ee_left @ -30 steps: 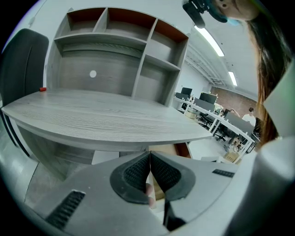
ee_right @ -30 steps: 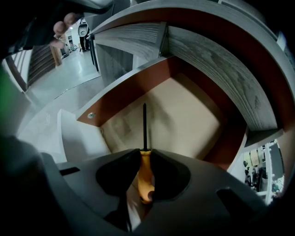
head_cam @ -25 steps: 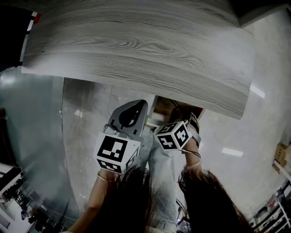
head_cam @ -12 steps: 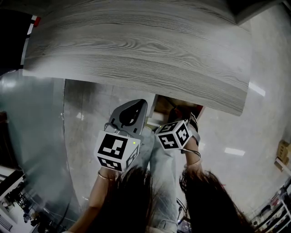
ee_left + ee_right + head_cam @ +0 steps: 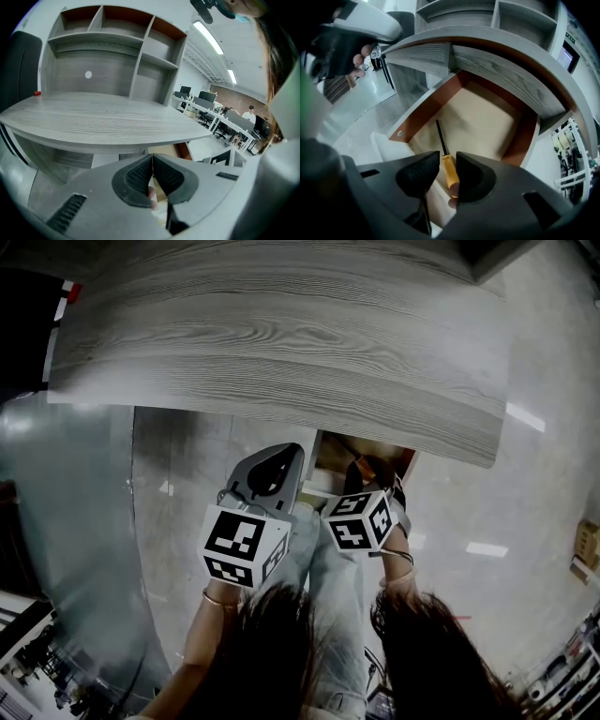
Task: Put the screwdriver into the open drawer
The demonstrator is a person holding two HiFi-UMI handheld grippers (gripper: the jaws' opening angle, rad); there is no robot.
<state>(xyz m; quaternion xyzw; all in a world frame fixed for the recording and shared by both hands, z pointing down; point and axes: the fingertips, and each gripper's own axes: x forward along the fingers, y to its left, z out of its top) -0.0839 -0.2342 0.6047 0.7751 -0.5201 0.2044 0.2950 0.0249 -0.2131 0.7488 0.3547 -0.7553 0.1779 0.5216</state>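
Observation:
The open drawer (image 5: 487, 117) has a pale tan bottom and reddish-brown walls under the grey wood desk. A screwdriver (image 5: 450, 177) with an orange handle and a thin black shaft sits between the jaws of my right gripper (image 5: 447, 165), which are closed to the handle's width; its shaft points into the drawer. In the head view the right gripper's marker cube (image 5: 358, 519) hangs just in front of the drawer (image 5: 330, 453). My left gripper (image 5: 152, 176) is shut with nothing in it, and it is held left of the drawer (image 5: 270, 472).
The grey wood desktop (image 5: 281, 334) overhangs the drawer, so there is little height above it. Open shelves (image 5: 117, 42) stand on the desk's back. The person's legs (image 5: 323, 615) and a shiny pale floor (image 5: 450, 521) lie below. Office desks (image 5: 225, 119) stand far off.
Almost nothing has moved. Both grippers keep their places by the drawer; the view has shifted slightly.

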